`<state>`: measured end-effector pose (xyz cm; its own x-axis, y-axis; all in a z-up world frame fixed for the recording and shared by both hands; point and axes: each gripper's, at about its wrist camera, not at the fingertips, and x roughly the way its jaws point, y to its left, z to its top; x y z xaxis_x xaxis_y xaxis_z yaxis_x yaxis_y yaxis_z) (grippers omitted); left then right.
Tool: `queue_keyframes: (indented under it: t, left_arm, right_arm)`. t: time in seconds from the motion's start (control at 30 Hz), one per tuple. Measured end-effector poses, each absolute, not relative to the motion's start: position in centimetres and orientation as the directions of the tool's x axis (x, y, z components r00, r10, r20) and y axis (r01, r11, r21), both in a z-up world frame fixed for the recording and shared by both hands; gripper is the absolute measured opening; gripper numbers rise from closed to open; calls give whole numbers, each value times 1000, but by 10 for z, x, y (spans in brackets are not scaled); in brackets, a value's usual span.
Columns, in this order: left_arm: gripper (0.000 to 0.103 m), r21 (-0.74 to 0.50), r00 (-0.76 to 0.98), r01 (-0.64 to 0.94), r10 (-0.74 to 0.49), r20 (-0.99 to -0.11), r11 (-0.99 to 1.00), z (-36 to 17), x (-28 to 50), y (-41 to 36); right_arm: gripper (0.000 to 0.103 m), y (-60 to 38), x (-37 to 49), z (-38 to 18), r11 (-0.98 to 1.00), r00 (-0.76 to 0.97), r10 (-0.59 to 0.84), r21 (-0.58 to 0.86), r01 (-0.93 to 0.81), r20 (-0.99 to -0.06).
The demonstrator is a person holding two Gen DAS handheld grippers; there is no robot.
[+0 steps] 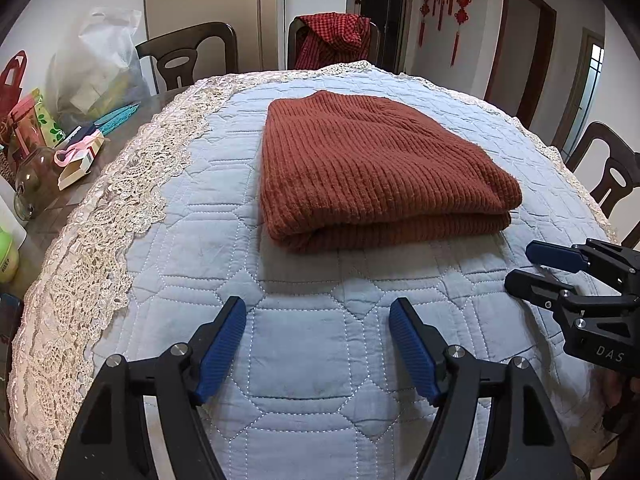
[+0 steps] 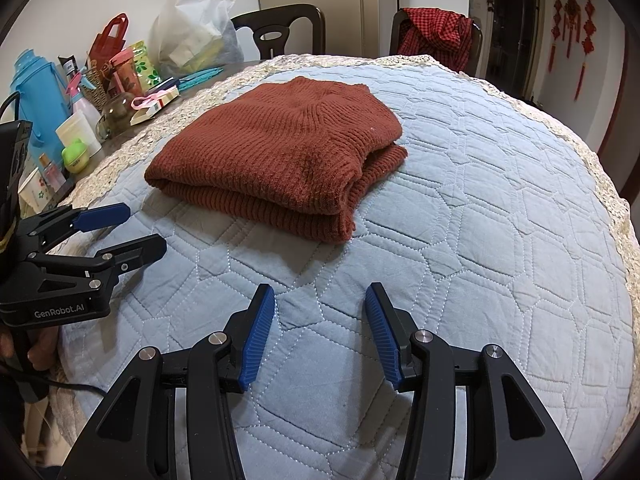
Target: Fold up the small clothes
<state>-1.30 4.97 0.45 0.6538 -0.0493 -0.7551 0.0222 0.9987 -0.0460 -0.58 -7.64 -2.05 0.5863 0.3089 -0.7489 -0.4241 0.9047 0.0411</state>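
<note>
Holding nothing, both claws flank folded sweater.

Home dining room: chairs, quilted table, door.

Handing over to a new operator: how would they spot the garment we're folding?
Find the blue quilted cover on the table. On its middle lies the rust-red ribbed sweater, already folded into a thick rectangle. Unlike the red checked garment on the far chair, it is plain and knitted.
</note>
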Motion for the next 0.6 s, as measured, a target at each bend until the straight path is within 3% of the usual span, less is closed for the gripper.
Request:
queue_keyframes:
  t: [0.6]
  left_arm:
    - [77, -50, 655, 22, -52, -754, 999, 5, -13, 49]
  right_arm:
    - [49, -75, -7, -19, 904, 584, 315, 49, -425, -748]
